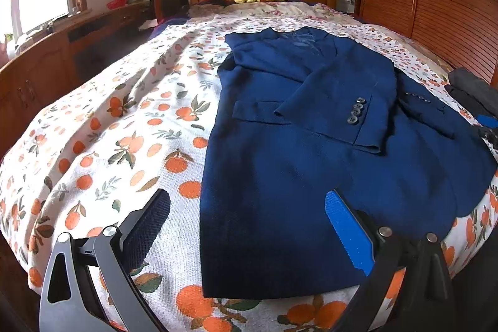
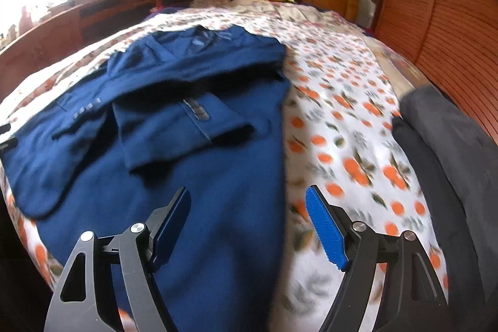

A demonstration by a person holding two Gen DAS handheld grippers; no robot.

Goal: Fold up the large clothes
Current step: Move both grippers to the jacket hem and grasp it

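Both claws are released and hold nothing: the left claw (image 1: 247, 227) hangs over the lower left hem of the blue jacket (image 1: 311, 120), the right claw (image 2: 249, 226) over its lower right edge. The jacket lies on the bed (image 1: 124, 120) with both sleeves already folded across its front; the body fold seems not yet done. No label or writing is readable.

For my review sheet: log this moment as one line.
jacket: flat on bed, both sleeves folded in | left gripper: open over hem | right gripper: open, nothing held | hem fold: not yet done
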